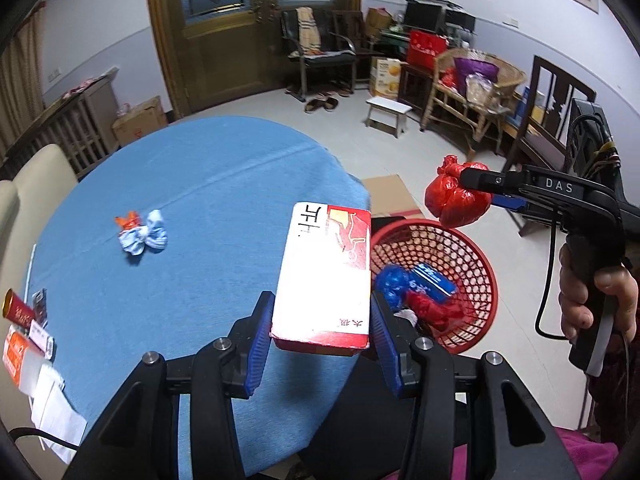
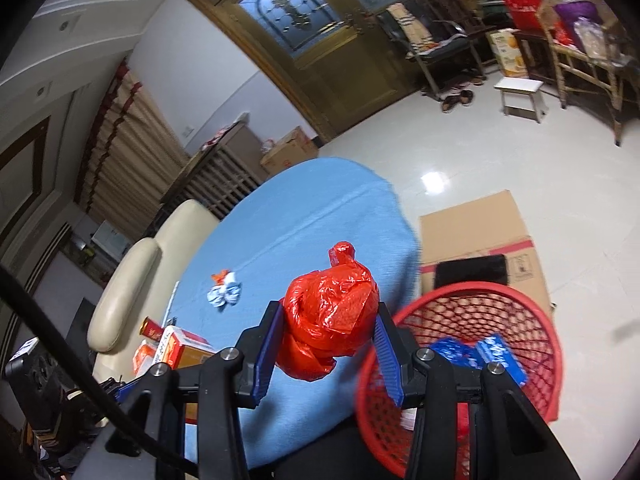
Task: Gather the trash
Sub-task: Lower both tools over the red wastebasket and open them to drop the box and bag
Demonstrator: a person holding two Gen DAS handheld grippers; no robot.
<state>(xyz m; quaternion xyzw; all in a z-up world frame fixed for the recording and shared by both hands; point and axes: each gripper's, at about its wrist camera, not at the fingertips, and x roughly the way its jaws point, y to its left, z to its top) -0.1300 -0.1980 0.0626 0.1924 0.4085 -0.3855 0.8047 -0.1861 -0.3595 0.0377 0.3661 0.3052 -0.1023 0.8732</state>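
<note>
Low in the left wrist frame, the left gripper [image 1: 320, 344] clamps a red-and-white carton [image 1: 324, 276] between its blue pads [image 1: 259, 344]; its printed characters are unclear. The right gripper [image 2: 328, 348] pinches a knotted red plastic bag [image 2: 330, 320] at lower centre, above the red mesh basket [image 1: 476, 264]. Its body reads "DAS". Farther left, a blue-and-orange wrapper [image 1: 140, 232] lies on the blue tablecloth [image 1: 200, 184].

A round desk [image 1: 224, 168] covered in blue cloth. Near its middle lies a small crumpled blue-and-orange wrapper [image 1: 141, 232]. At its left edge sit small cartons [image 1: 24, 340] and white paper [image 1: 56, 412]. Beside the desk, a red mesh basket [image 1: 476, 264] and flattened cardboard [image 2: 476, 232] rest on the pale floor [image 1: 400, 152].
</note>
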